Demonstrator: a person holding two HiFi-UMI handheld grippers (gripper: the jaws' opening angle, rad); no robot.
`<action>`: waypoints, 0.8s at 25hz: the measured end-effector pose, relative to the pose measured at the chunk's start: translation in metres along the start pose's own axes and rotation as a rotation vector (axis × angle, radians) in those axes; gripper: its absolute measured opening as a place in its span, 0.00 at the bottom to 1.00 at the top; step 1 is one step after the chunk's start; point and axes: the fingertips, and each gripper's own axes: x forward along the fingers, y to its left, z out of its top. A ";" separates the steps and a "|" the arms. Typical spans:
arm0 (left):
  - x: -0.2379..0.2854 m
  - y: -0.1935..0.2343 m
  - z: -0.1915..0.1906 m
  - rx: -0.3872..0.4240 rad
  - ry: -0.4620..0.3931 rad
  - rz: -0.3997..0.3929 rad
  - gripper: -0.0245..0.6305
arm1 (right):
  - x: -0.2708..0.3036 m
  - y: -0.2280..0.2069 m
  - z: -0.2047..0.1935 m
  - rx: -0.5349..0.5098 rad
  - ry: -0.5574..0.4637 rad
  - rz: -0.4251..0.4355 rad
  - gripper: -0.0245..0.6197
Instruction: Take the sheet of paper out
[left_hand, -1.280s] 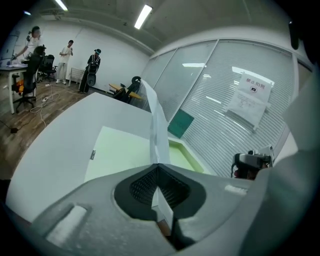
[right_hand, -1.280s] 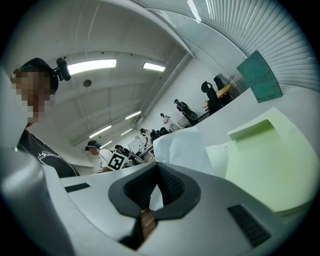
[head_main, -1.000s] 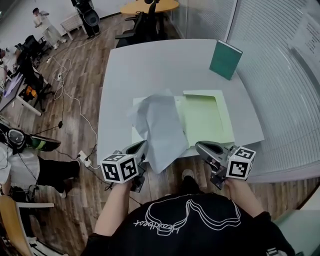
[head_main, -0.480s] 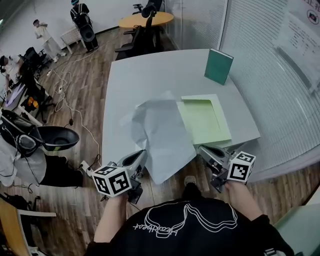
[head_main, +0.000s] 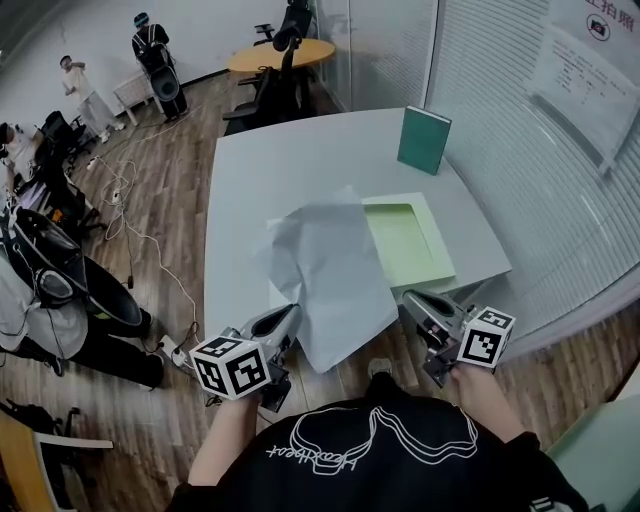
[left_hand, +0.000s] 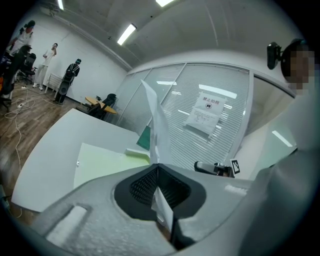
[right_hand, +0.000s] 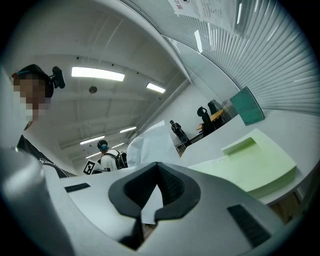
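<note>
My left tool (head_main: 284, 320) is clenched on the near edge of the sheet of paper (head_main: 330, 275), holding it raised off the tabletop (head_main: 270, 165) to free it from the green folder (head_main: 408, 238). My right tool (head_main: 416, 301) is closed and empty, just beside the folder.

Ahead-left of left gripper (head_main: 289, 314): bare table (head_main: 250, 190), open. Sheet of paper (head_main: 330, 270) blocks the gap to right gripper (head_main: 410, 298). Ahead of right gripper: folder (head_main: 415, 245), then 1 upright book (head_main: 423, 140).

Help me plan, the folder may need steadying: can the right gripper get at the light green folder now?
Probably yes. The right gripper hovers close by the light green folder, nothing between them. The sheet of paper, clamped in the left gripper, hangs over only its left side.
</note>
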 end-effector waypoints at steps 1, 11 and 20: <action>0.000 -0.002 -0.001 0.009 0.002 -0.002 0.06 | -0.001 0.002 -0.001 -0.008 0.003 -0.002 0.05; 0.009 -0.009 -0.011 0.059 0.020 -0.028 0.06 | -0.012 -0.006 -0.014 0.000 0.007 -0.033 0.05; 0.017 -0.006 -0.019 0.056 0.037 -0.043 0.06 | -0.011 -0.015 -0.026 0.022 0.023 -0.054 0.05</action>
